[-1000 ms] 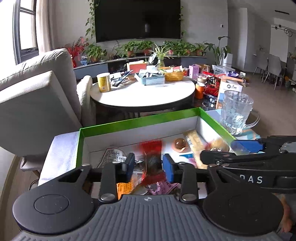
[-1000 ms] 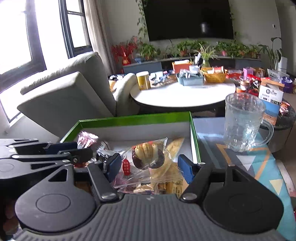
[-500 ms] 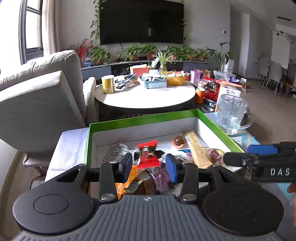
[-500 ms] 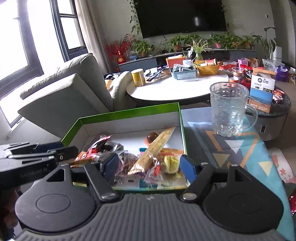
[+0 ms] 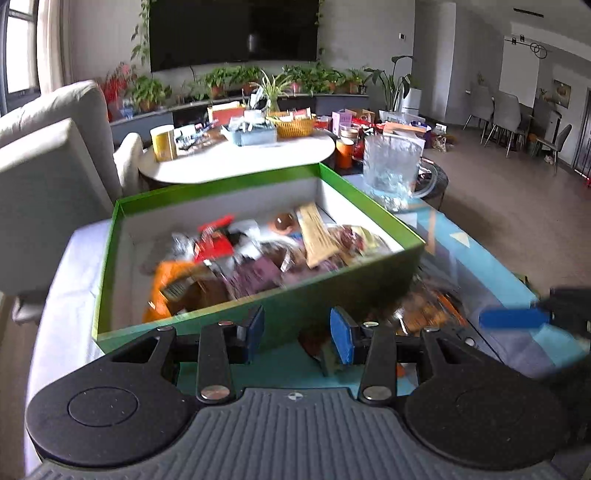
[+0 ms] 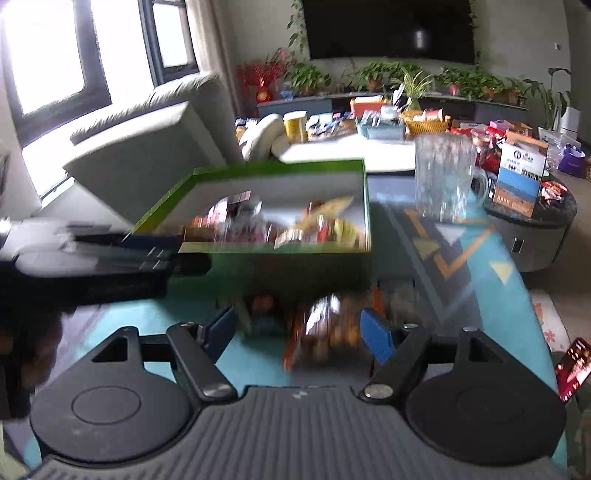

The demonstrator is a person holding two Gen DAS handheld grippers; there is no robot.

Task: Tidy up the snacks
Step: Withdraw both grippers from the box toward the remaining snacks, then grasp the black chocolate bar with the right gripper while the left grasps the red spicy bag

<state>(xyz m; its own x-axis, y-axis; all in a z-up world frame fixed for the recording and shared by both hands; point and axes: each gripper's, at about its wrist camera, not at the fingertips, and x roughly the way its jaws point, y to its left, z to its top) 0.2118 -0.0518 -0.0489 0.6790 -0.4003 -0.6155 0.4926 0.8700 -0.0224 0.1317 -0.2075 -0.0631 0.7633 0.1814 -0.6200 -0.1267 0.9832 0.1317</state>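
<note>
Teal table (image 5: 476,258): one green box (image 5: 258,306), one glass mug (image 5: 391,166).

1. A home living room is shown.
2. A large wall-mounted television (image 5: 232,33) is seen above a low console lined with potted plants (image 5: 240,79).
3. A pale sofa (image 6: 147,144) is placed beside windows (image 6: 48,59).
4. Dining chairs (image 5: 506,114) are seen beyond.

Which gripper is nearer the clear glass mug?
Right. The right gripper sits before the green box's mug-side corner; the clear glass mug is beyond. The left gripper is farther across.
</note>
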